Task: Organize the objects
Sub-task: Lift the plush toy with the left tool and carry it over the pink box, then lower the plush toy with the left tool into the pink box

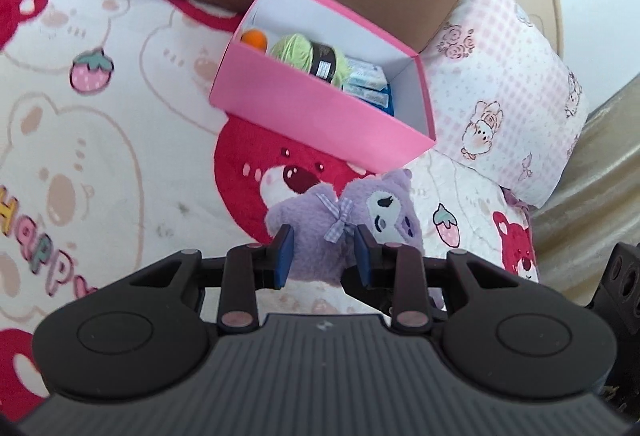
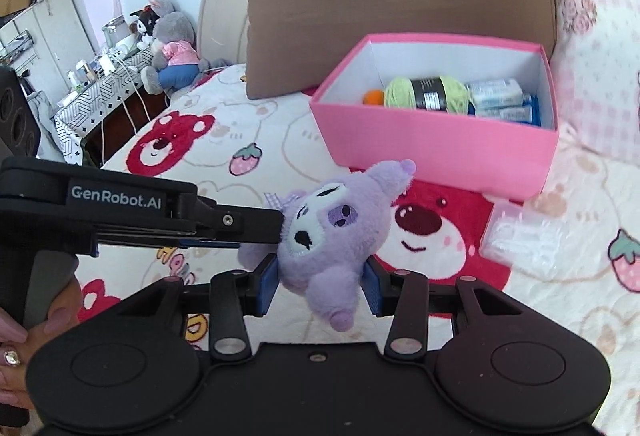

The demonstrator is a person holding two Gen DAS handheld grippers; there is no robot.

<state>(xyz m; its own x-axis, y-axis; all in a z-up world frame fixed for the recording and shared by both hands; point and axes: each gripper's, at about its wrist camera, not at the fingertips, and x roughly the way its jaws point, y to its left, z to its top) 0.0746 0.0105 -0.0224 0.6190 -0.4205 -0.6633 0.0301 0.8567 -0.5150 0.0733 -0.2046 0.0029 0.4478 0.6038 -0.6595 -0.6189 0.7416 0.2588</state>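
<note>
Fingers, left gripper point(image 1: 322, 254): narrow, pinched on the body end of the purple plush toy point(image 1: 320, 232), near its checked bow.
Fingers, right gripper point(image 2: 320, 286): narrow too, clamped on the toy's head end; face turned up toward the right wrist view.
Toy position: held between both grippers, apparently clear of the bedspread point(image 1: 100, 108), on the near side of the pink box point(image 1: 320, 112).
Key relation: box lies straight ahead of both sets of fingers, opening up. Toy's long axis seems to run across the box's near wall. Neither hand looks clearly nearer.
Box contents, left to right: orange ball point(image 2: 373, 97), green yarn skein point(image 2: 428, 94) with dark label, pale blue packets point(image 2: 498, 98) at the right end.
Free space: front strip of the box looks bare, so the toy should fit there.
Beside box: clear plastic packet point(image 2: 520, 236) on the bedspread at its right corner.
Behind box: brown pillow point(image 2: 360, 12).
</note>
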